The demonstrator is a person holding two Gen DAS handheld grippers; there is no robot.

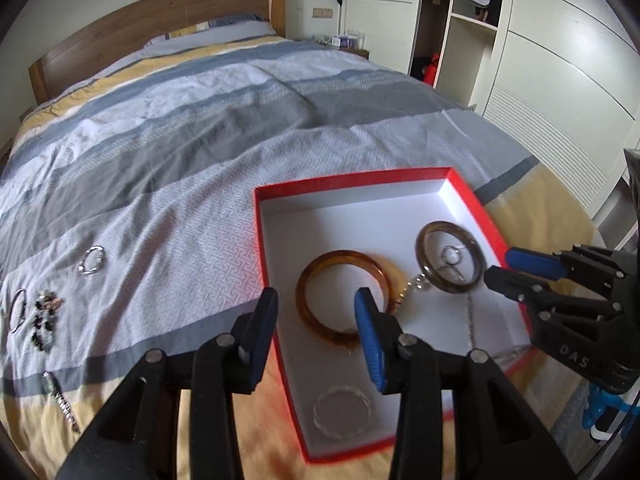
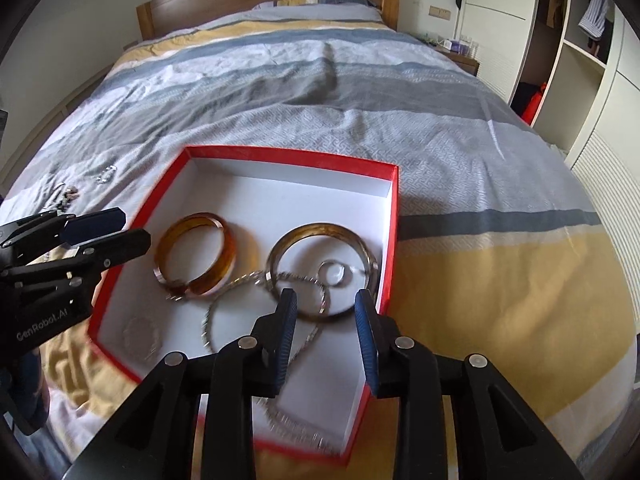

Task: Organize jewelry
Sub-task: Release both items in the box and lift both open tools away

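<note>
Both my jaws apart and empty over the red box (image 1: 472, 196), two bangles and chain in; next, left gripper (image 1: 316, 312) fetches the bracelet (image 1: 91, 261) off the bed (image 1: 180, 160).

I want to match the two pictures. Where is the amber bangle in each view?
Left wrist view: the amber bangle lies in the box's middle, low centre of the picture, partly behind the left gripper.
Right wrist view: the bangle lies in the box's left half, left of centre.
Shared landmark: the red box, with the grey bangle beside the amber one.
</note>
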